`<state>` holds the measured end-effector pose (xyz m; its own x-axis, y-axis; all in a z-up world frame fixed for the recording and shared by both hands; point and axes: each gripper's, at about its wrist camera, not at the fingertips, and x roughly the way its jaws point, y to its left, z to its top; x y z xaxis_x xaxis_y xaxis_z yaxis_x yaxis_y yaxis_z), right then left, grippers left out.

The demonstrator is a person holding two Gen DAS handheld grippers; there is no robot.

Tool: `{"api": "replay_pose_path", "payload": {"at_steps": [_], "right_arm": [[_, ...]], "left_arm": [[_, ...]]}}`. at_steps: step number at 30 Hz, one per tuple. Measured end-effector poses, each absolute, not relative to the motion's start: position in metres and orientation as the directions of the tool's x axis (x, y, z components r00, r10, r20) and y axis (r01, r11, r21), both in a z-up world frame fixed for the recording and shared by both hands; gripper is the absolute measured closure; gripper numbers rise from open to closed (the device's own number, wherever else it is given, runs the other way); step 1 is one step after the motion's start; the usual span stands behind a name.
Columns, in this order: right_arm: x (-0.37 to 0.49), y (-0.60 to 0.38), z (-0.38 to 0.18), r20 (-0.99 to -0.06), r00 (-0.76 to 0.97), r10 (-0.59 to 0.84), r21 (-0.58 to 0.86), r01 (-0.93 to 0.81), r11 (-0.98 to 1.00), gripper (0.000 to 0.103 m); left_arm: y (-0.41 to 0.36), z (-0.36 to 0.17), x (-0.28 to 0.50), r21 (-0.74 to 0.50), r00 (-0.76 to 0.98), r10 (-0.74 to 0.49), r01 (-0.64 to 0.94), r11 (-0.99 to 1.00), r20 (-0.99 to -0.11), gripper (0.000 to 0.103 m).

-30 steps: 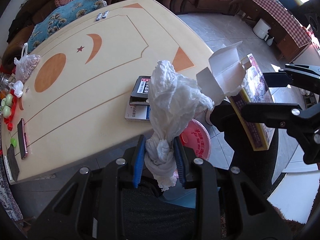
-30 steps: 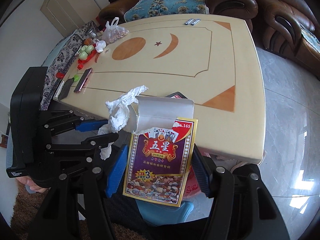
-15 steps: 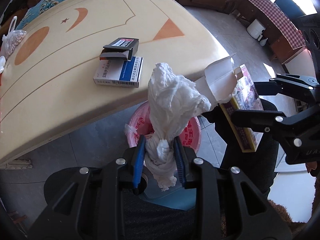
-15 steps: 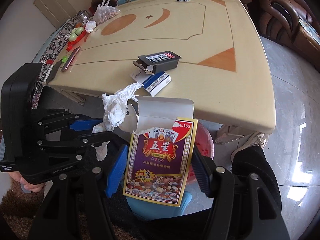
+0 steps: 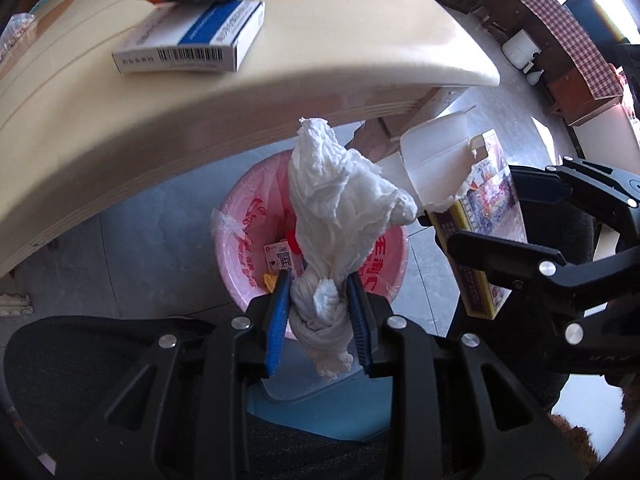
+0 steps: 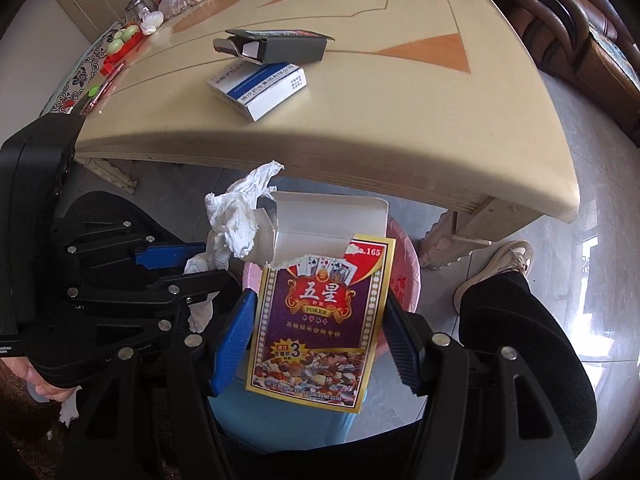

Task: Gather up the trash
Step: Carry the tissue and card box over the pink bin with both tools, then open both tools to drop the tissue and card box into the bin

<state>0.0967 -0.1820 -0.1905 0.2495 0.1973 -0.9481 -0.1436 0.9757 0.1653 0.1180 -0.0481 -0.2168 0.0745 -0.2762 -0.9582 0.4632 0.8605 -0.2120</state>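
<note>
Tissue [image 5: 340,216] is pinched in the left gripper [image 5: 320,312] and a card box [image 6: 320,312] in the right gripper [image 6: 318,336], both above the pink bin [image 5: 240,248], ready to drop.

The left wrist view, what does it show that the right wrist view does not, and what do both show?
Only the left wrist view shows scraps inside the pink trash bin. Only the right wrist view shows the poker box front and a shoe. Both show the left claw gripping the tissue, the right claw gripping the poker box, and the table.
</note>
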Motion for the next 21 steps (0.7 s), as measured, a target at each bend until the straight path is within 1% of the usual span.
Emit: {"api": "replay_pose_path", "payload": {"at_steps": [3, 7, 14, 21], "right_arm": [[0.095, -0.181, -0.213, -0.954, 0.236, 0.185, 0.157, -0.132, 0.979, 0.042], [0.097, -0.184, -0.244, -0.960, 0.201, 0.197, 0.181, -0.095, 0.979, 0.042], [0.110, -0.190, -0.294, -0.972, 0.164, 0.167, 0.163, -0.035, 0.986, 0.042], [0.121, -0.185, -0.330, -0.983, 0.116, 0.142, 0.140, -0.021, 0.990, 0.042]], "left_arm": [[-0.047, -0.241, 0.119, -0.251, 0.025, -0.289, 0.431, 0.867, -0.957, 0.074], [-0.041, -0.274, 0.128, -0.308, -0.054, -0.310, 0.354, 0.883, -0.949, 0.074], [-0.041, -0.325, 0.137, -0.299, -0.137, -0.271, 0.275, 0.914, -0.953, 0.074], [-0.047, -0.355, 0.145, -0.277, -0.202, -0.232, 0.234, 0.932, -0.951, 0.074]]}}
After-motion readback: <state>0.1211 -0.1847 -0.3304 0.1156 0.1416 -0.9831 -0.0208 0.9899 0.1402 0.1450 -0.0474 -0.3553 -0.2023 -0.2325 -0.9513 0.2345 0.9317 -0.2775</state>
